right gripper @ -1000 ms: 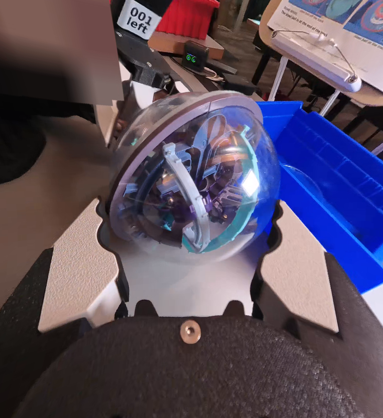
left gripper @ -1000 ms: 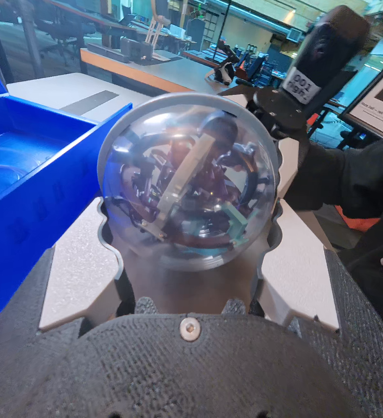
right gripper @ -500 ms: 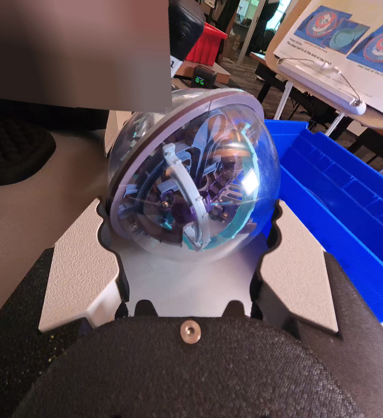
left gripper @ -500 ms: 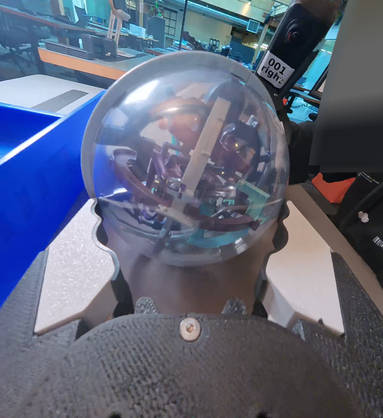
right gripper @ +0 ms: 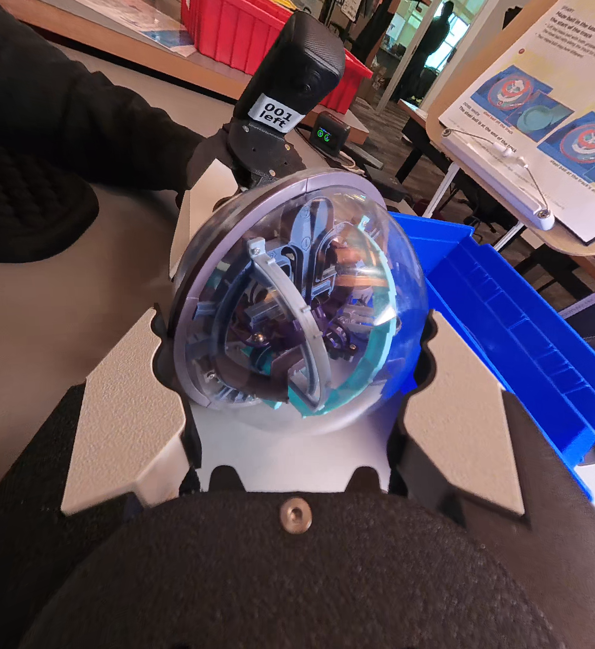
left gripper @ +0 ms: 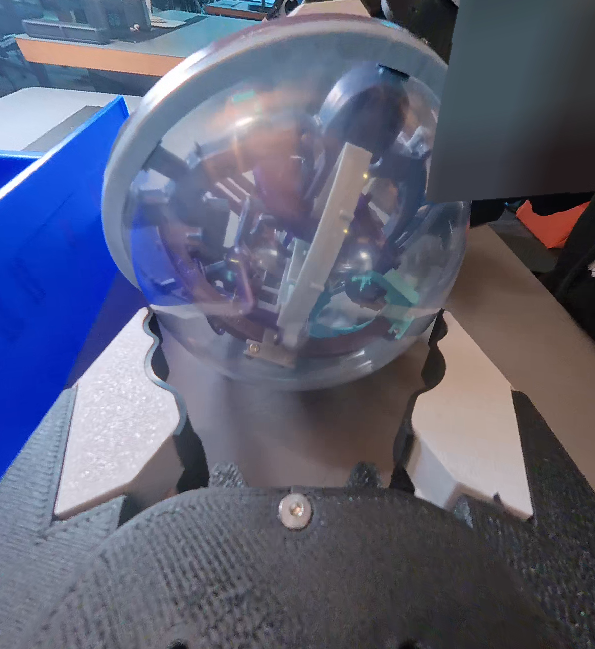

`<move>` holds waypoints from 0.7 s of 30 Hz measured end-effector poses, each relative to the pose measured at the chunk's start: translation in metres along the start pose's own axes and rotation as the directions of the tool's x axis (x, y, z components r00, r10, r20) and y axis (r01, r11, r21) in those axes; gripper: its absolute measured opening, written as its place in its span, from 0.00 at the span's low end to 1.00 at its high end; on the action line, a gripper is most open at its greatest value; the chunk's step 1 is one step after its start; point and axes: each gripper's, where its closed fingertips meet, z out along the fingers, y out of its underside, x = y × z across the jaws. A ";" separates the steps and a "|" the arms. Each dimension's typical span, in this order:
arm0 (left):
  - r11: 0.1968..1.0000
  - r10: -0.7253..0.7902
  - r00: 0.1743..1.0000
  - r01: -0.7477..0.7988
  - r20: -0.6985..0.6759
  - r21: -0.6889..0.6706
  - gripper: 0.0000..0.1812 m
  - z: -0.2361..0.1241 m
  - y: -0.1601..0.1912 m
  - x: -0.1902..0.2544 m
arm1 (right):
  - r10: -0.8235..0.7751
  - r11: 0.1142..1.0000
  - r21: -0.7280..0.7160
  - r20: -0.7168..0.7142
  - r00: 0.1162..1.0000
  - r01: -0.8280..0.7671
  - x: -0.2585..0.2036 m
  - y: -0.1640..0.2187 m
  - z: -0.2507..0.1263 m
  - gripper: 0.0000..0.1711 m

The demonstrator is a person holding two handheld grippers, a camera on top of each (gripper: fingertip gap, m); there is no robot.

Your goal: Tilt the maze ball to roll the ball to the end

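Nearest in each wrist view are that camera's own tongs, two pairs in all; the left tongs (left gripper: 294,354) and the right tongs (right gripper: 294,351) each stand spread wide with one pale finger to either side of the maze ball (right gripper: 297,298), the scalloped inner edges pressed against or just touching its clear shell, so the sphere is gripped from two opposite sides at once and carried clear of the worktop (right gripper: 53,316); the left tongs also show beyond the sphere in the right wrist view, with a dark sleeve (right gripper: 78,123) behind them.

There is one maze ball; compared with half a second and a second ago its grey seam ring (left gripper: 183,116) leans over further in the left wrist view and the pale arched track (right gripper: 289,298) has swung round in the right, so the sphere has been rolled in the grip; I judge this a tilting step in mid-course, not a finish.

Inside, one small shiny steel ball (right gripper: 259,338) seems to sit low among the purple tracks, left of the arch; whether it is anywhere near the end of the track I cannot tell; more tilting probably remains.

Just beside the sphere lies one blue bin (right gripper: 499,298); farther off stand one clipboard with picture sheets (right gripper: 535,140), one red bin (right gripper: 253,31) and one small black device with green lights (right gripper: 329,135).
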 end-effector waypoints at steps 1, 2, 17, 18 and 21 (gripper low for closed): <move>1.000 0.007 1.000 -0.007 0.003 0.002 0.81 0.000 0.000 0.000 | -0.010 1.000 -0.001 -0.004 1.000 0.010 -0.001 0.000 0.000 0.81; 1.000 0.016 1.000 -0.016 0.007 0.002 0.81 -0.001 0.000 0.000 | -0.021 1.000 -0.001 -0.008 1.000 0.021 -0.001 0.000 0.001 0.81; 0.997 -0.031 0.999 0.030 -0.019 -0.074 0.81 0.004 0.010 0.004 | 0.009 0.999 -0.031 0.022 1.000 -0.008 -0.003 -0.011 0.006 0.80; 0.996 -0.046 0.999 0.044 -0.027 -0.075 0.81 0.004 0.010 0.005 | 0.023 0.999 -0.034 0.028 0.999 -0.022 -0.003 -0.011 0.006 0.80; 0.992 -0.092 0.994 0.087 -0.051 -0.090 0.81 0.005 0.013 0.008 | 0.062 0.997 -0.043 0.053 0.997 -0.059 -0.002 -0.013 0.007 0.80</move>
